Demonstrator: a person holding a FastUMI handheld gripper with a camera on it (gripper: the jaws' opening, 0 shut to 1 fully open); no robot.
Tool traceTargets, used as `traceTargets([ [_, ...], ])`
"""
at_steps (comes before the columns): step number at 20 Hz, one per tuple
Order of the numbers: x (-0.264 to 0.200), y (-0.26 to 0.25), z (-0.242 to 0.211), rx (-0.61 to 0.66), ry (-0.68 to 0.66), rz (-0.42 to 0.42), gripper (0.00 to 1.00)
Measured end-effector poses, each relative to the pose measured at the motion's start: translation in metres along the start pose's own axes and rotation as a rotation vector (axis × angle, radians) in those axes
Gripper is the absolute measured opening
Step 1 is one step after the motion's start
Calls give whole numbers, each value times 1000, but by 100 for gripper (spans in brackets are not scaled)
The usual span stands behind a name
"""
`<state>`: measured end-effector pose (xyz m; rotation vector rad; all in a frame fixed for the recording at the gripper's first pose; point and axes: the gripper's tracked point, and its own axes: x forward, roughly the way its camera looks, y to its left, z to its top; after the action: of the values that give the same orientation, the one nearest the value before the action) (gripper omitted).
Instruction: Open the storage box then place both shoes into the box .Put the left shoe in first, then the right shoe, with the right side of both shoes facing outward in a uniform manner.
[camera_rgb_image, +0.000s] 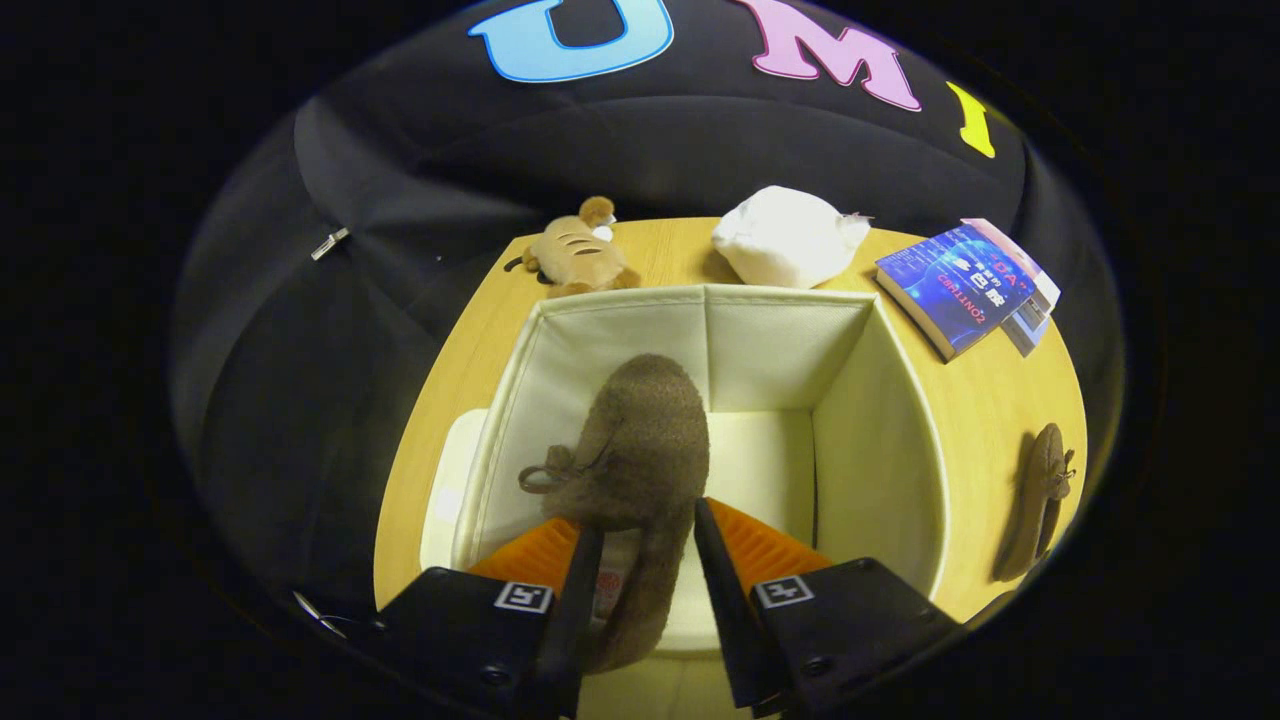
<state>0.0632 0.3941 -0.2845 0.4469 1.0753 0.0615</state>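
Gripper view: looking down into an open storage box (880, 440) on a wooden table (1000, 420).
Gripper: one gripper (648, 540), poised above the box, both fingers (585, 570) pressing the sides of a brown fuzzy shoe (640, 450) at its heel end, so it is clamped on that shoe.
Shoes: two in all. The held one hangs toe-forward over the inside of the box, its lace bow sticking out to the left; whether the toe touches the box floor I cannot tell.
Second shoe: the other shoe (1040, 500) lies on the table to the right of the box, outside it and well apart from the gripper, lying on its side.
Box: one, cream fabric, lid off, with a fold line down the middle of its far wall.
Lid: one pale flat piece (448, 480) lies against the box's left side; it looks like the lid, but I cannot be sure.
Beyond the box: one striped plush toy (580, 255) at the far left corner, one white bundle (785, 235) just behind the far wall.
Books: a blue book (955, 285) to the far right, lying on top of something flat.
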Motion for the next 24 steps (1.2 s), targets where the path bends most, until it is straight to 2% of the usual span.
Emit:
traceTargets([
  [4, -4, -4, -2, -4, 5, 10, 77],
  [6, -5, -6, -6, -18, 6, 14, 80],
  [8, -9, 0, -6, -19, -2, 43, 89],
  [9, -12, 2, -2, -16, -16, 56, 96],
  [14, -25, 2, 3, -30, -46, 82, 97],
  [18, -51, 0, 20, -68, -127, 122, 97],
  [24, -108, -29, 48, -209, -276, 157, 97],
])
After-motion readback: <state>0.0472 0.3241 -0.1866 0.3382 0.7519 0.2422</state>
